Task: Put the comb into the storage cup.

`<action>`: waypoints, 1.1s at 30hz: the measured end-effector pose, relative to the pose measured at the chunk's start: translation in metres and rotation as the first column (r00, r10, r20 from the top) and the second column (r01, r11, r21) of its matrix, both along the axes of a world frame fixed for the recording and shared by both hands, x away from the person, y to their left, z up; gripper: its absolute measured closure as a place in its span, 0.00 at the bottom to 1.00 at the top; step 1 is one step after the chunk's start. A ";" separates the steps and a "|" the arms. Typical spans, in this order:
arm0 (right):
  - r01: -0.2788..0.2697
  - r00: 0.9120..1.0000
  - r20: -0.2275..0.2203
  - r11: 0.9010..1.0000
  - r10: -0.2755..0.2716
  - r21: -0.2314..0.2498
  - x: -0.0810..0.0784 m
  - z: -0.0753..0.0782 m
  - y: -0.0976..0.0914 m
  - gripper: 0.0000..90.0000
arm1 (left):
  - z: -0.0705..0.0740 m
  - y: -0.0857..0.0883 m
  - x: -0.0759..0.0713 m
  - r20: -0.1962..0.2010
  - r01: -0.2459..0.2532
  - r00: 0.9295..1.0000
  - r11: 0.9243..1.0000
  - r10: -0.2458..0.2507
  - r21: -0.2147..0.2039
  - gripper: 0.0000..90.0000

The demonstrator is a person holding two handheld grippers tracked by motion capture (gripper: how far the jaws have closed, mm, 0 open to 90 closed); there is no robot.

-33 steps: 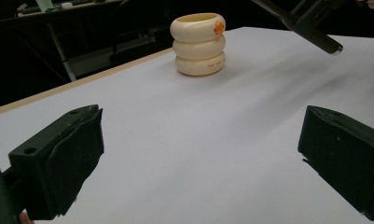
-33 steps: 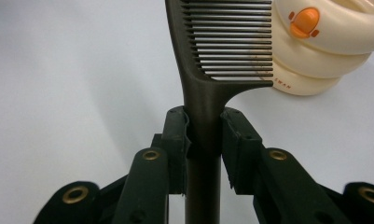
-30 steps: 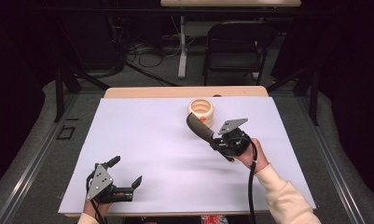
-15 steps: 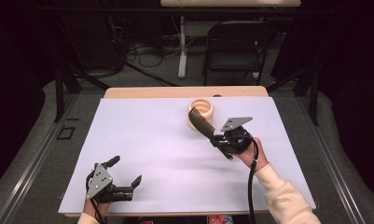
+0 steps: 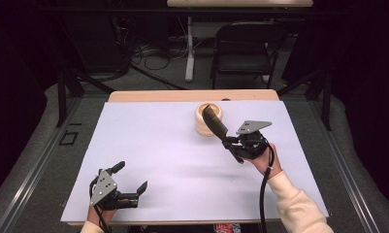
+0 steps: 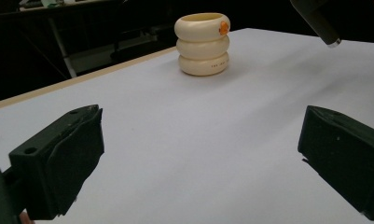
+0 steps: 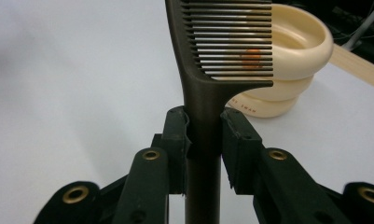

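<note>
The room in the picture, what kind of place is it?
Probably a lab or recording studio: a table covered in white, dark surroundings, cables on the floor and a folding chair behind. The right gripper holds a comb.

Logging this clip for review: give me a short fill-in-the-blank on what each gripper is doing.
1. The right gripper is shut on a dark ____.
2. The cream holder is built of ____ stacked rings.
3. The left gripper has its jaws ____ and holds nothing.
4. The holder bears an ____ dot near its rim.

Missing words: comb; three; open; orange
</note>
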State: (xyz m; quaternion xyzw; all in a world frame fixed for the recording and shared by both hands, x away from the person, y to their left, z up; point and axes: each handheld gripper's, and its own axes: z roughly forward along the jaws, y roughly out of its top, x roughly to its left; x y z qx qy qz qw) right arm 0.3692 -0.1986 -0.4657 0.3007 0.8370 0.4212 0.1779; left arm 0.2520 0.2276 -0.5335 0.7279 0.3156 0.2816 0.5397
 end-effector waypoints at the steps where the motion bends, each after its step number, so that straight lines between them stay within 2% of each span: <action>1: 0.001 1.000 0.002 1.000 -0.001 0.004 0.000 0.001 -0.001 0.80 | 0.000 0.000 0.000 0.000 0.001 1.000 1.000 -0.001 -0.002 0.00; 17: 0.055 0.997 0.042 0.997 -0.057 0.049 0.005 0.002 -0.010 0.80 | 0.000 -0.003 0.002 -0.009 0.015 1.000 1.000 -0.015 0.011 0.00; 23: 0.070 0.995 0.074 0.996 -0.074 0.059 0.005 0.005 -0.013 0.80 | -0.001 -0.003 0.003 -0.013 0.022 1.000 1.000 -0.022 0.007 0.00; 33: 0.089 0.991 0.088 0.991 -0.098 0.101 0.010 0.007 -0.019 0.80 | -0.001 -0.004 0.003 -0.021 0.021 1.000 1.000 -0.021 0.016 0.00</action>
